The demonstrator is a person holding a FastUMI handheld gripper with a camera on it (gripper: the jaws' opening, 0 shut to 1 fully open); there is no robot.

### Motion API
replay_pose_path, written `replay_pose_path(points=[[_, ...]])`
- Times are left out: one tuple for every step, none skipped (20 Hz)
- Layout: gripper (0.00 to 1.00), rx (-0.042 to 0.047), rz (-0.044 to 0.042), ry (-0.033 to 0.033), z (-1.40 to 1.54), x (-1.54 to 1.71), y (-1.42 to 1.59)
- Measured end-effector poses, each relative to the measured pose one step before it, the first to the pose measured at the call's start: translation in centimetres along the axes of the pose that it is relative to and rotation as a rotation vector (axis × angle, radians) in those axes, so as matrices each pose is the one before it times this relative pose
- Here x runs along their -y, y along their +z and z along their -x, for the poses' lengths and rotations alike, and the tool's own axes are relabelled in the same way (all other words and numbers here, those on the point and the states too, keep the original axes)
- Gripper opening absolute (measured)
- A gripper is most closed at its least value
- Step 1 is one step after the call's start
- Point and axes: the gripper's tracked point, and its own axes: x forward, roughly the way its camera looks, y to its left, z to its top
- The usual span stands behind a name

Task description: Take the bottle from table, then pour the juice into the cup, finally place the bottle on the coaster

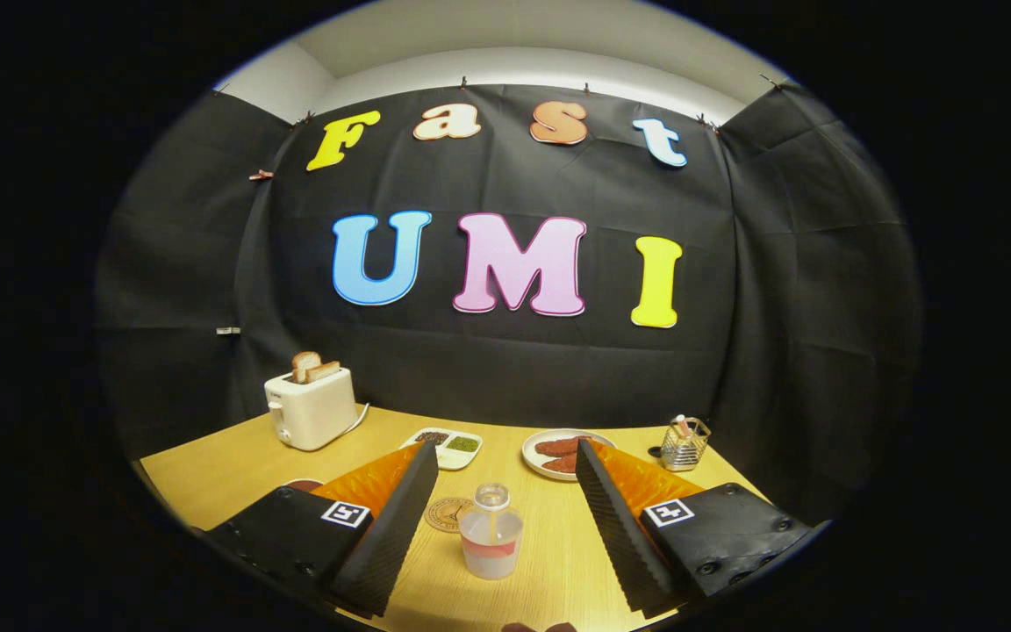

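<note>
Gripper hung above the wooden table with its fingers spread wide, clasping nothing.

Between the fingers, nearer their base than their tips, stood a small clear bottle, upright, uncapped, with a red band round its lower half; neither finger touched it. Just beyond it and slightly to the left lay a round coaster, partly hidden behind the left finger. Past the fingertips sat a white divided dish with dark and green fillings, and a plate with reddish-brown pieces. A white toaster holding two slices of bread stood far left near the wall, and a small wire basket stood far right. Which item was the cup I could not tell.
</note>
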Motion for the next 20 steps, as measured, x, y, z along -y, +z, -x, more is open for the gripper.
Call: replay_pose_path(points=[[0.97,-0.00051,-0.00155,0.00829,-0.301,-0.006,-0.572],[0.97,0.00262,0.00136,0.00731,-0.438,-0.121,-0.285],[0.97,0.00099,0.00446,0.00556,-0.443,-0.107,-0.402],[0.97,0.00008,0.00413,0.00268,-0.521,0.014,-0.457],[0.97,-0.0036,-0.00249,0.00161,-0.455,-0.001,-0.471],[0.97,-0.00472,-0.00333,0.00316,-0.463,-0.112,-0.526],[0.97,0.00036,0.00581,-0.00216,-0.377,0.032,-0.461],[0.97,0.0045,0.00913,0.00032,-0.463,0.03,-0.456],[0.97,-0.00042,0.00699,0.00525,-0.469,-0.192,-0.641],[0.97,-0.00526,0.00598,0.00454,-0.44,-0.138,-0.699],[0.97,-0.00599,0.00319,0.00554,-0.38,-0.199,-0.677],[0.97,-0.00732,0.00203,-0.00018,-0.356,-0.14,-0.734],[0.97,-0.00911,-0.00242,-0.00324,-0.299,0.038,-0.769],[0.97,-0.01071,-0.00799,-0.00131,-0.269,-0.093,-0.727],[0.97,-0.01253,-0.00852,-0.00239,-0.247,-0.033,-0.785],[0.97,-0.0119,-0.00888,-0.00274,-0.336,0.025,-0.652],[0.97,-0.00626,-0.00792,-0.0022,-0.237,-0.053,-0.43],[0.97,-0.00288,-0.00584,-0.00151,-0.215,0.031,-0.267],[0.97,-0.00027,-0.00278,-0.00275,-0.184,0.062,-0.281],[0.97,-0.00073,-0.00103,-0.00256,-0.222,0.037,-0.164]])
